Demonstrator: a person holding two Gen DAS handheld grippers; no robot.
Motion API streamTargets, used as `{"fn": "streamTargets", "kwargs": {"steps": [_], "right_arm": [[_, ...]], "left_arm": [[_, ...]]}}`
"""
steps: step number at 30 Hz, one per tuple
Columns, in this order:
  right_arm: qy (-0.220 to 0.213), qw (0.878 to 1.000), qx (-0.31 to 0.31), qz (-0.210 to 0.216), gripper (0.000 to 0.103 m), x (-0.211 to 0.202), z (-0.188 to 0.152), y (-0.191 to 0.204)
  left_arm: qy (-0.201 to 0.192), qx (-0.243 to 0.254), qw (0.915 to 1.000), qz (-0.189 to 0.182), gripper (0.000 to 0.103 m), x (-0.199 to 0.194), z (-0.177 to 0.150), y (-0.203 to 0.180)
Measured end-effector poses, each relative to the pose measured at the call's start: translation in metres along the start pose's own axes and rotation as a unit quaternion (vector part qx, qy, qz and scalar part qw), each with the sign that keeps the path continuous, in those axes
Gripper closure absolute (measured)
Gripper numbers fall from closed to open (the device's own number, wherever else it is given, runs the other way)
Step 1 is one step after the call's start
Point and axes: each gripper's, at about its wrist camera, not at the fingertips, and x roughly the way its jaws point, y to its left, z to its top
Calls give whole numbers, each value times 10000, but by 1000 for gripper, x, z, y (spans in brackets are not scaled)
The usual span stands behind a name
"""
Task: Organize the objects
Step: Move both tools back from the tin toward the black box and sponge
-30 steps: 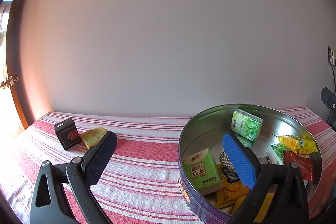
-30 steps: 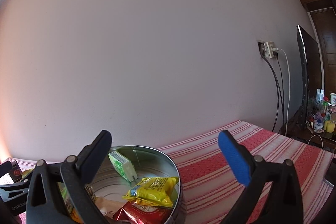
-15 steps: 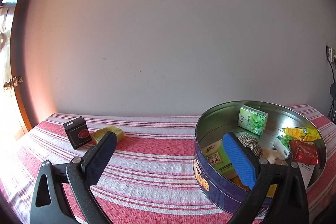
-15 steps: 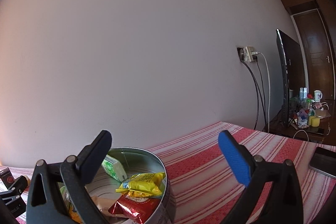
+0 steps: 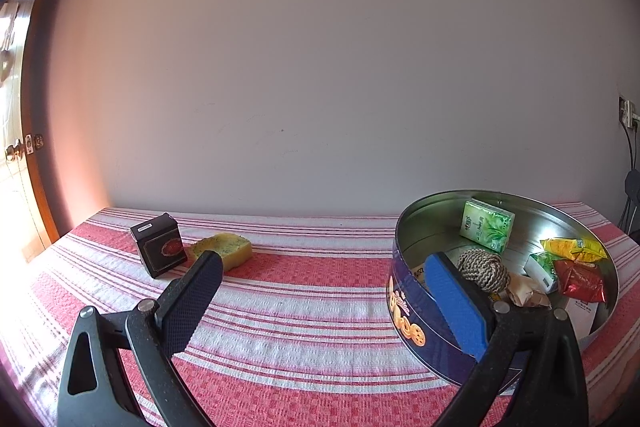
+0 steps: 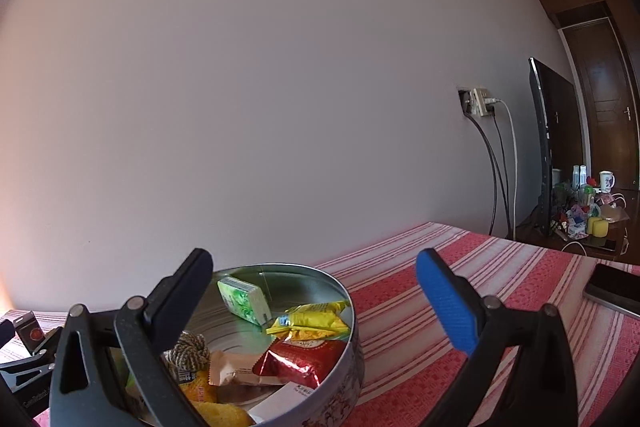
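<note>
Plain wall point(image 5: 320, 67), striped cloth point(image 5: 300, 291) — open tin point(image 5: 404, 311), possibly a phone point(image 6: 616, 289), both grippers' fingers wide, empty.

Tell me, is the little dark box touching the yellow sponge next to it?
Cannot tell. In the left wrist view the dark box overlaps the sponge's near end, hiding any contact or gap.

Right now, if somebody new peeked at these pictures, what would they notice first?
Probably the big round cookie tin on the striped cloth, stuffed with bright snack packets and a rope ball. Next, the small dark box and yellow sponge sitting out on the cloth near the wall, with the open left gripper facing between them and the tin.
</note>
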Motion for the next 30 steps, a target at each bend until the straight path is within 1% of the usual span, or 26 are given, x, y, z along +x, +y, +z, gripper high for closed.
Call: {"fn": "streamTargets", "kwargs": {"steps": [6, 16, 20, 24, 30], "right_arm": [[138, 9997, -10, 188, 0, 0, -9, 32], [201, 9968, -277, 726, 0, -14, -26, 107], [324, 9944, -337, 949, 0, -13, -33, 134], [439, 9916, -414, 1147, 0, -10, -40, 161], [686, 9869, -522, 1367, 0, -3, -50, 192]], "left_arm": [[9, 4, 9999, 141, 1, 4, -1, 24], [164, -302, 9983, 461, 1, 20, 0, 85], [215, -388, 9971, 623, 1, 27, 1, 105], [264, -468, 9961, 704, 1, 32, 1, 124], [329, -528, 9939, 908, 1, 40, 2, 152]]}}
